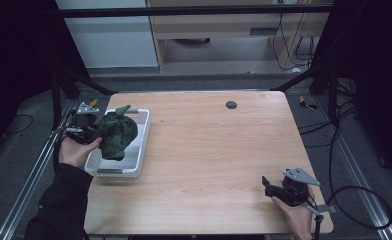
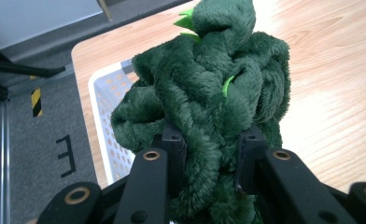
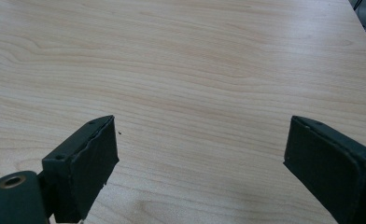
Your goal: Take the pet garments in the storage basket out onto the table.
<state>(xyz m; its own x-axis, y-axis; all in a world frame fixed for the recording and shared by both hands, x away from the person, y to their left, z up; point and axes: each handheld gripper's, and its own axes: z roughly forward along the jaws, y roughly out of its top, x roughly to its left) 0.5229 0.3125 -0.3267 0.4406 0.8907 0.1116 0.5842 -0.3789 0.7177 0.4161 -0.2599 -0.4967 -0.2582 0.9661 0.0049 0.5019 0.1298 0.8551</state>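
floor mark: black "E"-like letter, lower left of the left gripper view, lying sideways on grey floor
hazard tape: yellow-black stripes, no text, left edge of the same view, on the floor
other readable text: none

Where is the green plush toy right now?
In the high view the plush toy is at the table's left side, held in the left gripper above the white basket. The left gripper view shows the jaws clamped on it.
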